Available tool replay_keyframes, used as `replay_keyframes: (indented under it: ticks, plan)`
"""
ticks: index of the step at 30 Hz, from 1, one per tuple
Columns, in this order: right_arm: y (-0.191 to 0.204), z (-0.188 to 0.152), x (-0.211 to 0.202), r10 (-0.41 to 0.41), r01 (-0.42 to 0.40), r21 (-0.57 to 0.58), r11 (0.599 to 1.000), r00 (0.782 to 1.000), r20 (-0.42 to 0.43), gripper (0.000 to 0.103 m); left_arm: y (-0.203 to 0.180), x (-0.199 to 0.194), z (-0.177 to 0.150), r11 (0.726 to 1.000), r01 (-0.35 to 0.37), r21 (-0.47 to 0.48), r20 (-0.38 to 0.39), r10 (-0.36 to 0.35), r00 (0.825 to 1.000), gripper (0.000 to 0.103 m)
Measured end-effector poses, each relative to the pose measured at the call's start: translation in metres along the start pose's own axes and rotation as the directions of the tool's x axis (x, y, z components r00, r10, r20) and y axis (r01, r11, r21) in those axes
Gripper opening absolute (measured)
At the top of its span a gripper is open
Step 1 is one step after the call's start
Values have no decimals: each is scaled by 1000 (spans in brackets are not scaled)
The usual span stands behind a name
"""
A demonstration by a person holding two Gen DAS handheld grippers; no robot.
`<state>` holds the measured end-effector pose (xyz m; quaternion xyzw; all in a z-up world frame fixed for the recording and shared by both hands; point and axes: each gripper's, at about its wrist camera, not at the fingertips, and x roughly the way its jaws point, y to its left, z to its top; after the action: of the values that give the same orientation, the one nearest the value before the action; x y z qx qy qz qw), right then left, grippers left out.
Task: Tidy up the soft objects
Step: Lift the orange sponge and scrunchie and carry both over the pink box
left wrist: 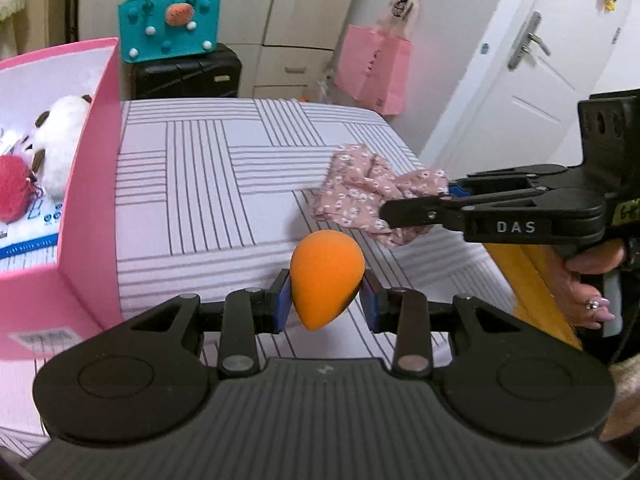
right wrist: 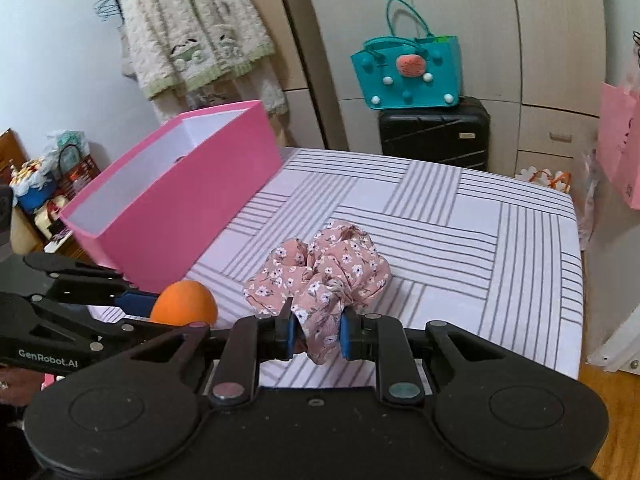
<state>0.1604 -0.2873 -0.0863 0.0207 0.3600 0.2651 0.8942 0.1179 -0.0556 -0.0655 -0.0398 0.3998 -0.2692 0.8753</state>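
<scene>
Orange sponge (left wrist: 326, 276), clamped in left gripper (left wrist: 326, 300) above striped bed (left wrist: 208, 184); floral scrunchie (right wrist: 320, 276), pinched in right gripper (right wrist: 318, 332), mostly trailing on sheet. Best carried level, grips kept firm, released only over pink box (right wrist: 180, 208). Lettering read: "DAS" and "GenRobot.AI" on gripper bodies.

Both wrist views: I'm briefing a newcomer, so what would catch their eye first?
The orange sponge clamped in the left gripper, and the pink floral scrunchie pinched in the right gripper, both above the striped bed. Next, the open pink box on the bed's left side, with plush toys inside.
</scene>
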Motion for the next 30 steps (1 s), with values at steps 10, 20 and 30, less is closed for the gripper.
replay_keyframes:
  ticks: [10, 20, 30]
  plan:
    - [53, 2, -29, 9, -10, -85, 996, 1000, -3, 24, 3, -53, -11, 996, 64, 60, 2, -64, 998, 35]
    - [108, 26, -44, 114, -113, -163, 980, 993, -4, 24, 32, -125, -12, 998, 9, 68, 122, -17, 992, 35]
    - [160, 63, -27, 168, -156, -272, 950, 985, 22, 24, 83, -154, 1, 990, -137, 31, 177, 130, 976, 35]
